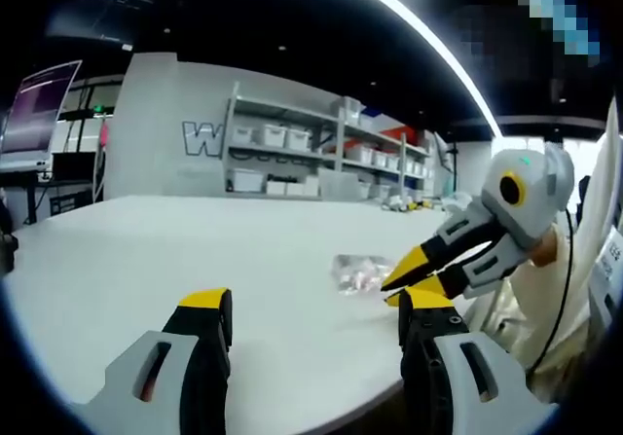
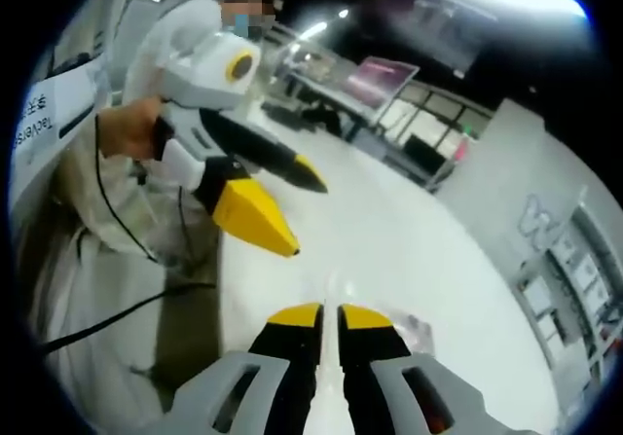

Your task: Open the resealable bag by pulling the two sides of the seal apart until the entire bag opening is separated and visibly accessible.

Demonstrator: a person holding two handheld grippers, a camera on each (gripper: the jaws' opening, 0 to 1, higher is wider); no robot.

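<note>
Lying right of centre on the surface [image 1: 195,250], the resealable bag [image 1: 358,271] is approached by the nearly closed right hand-held gripper [image 1: 397,281], apparently empty, for a seal grip, while the left hand-held gripper [image 1: 316,323] is held wide open and empty, ready.

Open tabletop around the bag, crowded only at the near edge

The table [image 1: 146,250] lies bare on the far side and to the left of the bag [image 1: 358,271], giving free passage there. Right of the bag, the right gripper [image 1: 401,287] reaches in with its tips at the bag's edge, blocking that side. The left gripper [image 1: 316,323] stands with jaws apart just before the bag. Shelves [image 1: 321,153] stand well beyond the bag, off the table.
</note>
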